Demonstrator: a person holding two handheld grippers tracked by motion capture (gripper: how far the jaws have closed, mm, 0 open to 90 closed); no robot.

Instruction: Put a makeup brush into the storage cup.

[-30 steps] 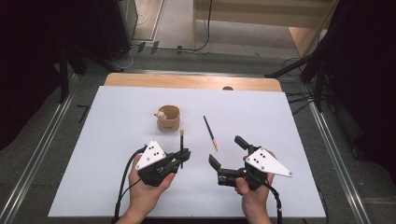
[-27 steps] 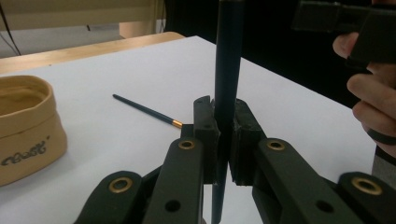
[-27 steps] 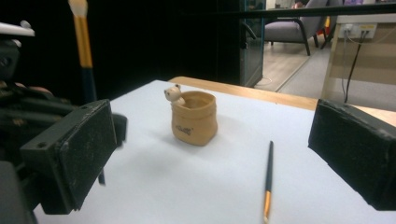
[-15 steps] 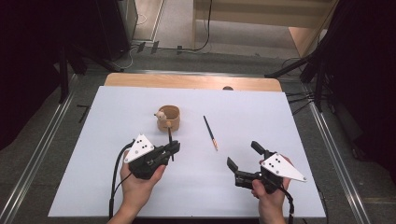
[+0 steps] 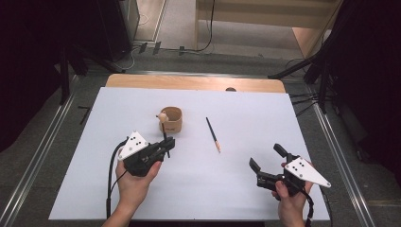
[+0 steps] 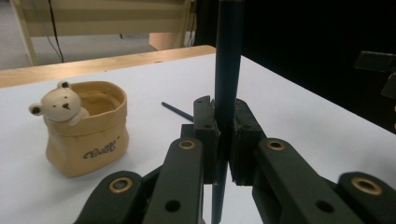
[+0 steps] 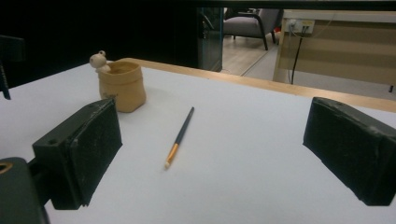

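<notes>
White tabletop (image 5: 236,189) work stands half done: left gripper (image 5: 166,145) clamps one dark brush (image 6: 227,70) upright beside the bear cup (image 5: 171,120), right gripper (image 5: 268,163) gapes empty, second brush (image 5: 213,135) lies unpicked.

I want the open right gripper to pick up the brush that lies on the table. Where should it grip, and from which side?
Grip the brush at mid-handle, coming from above with the right gripper jaws across its length. It lies flat and thin on the table, with free space on both sides.
</notes>
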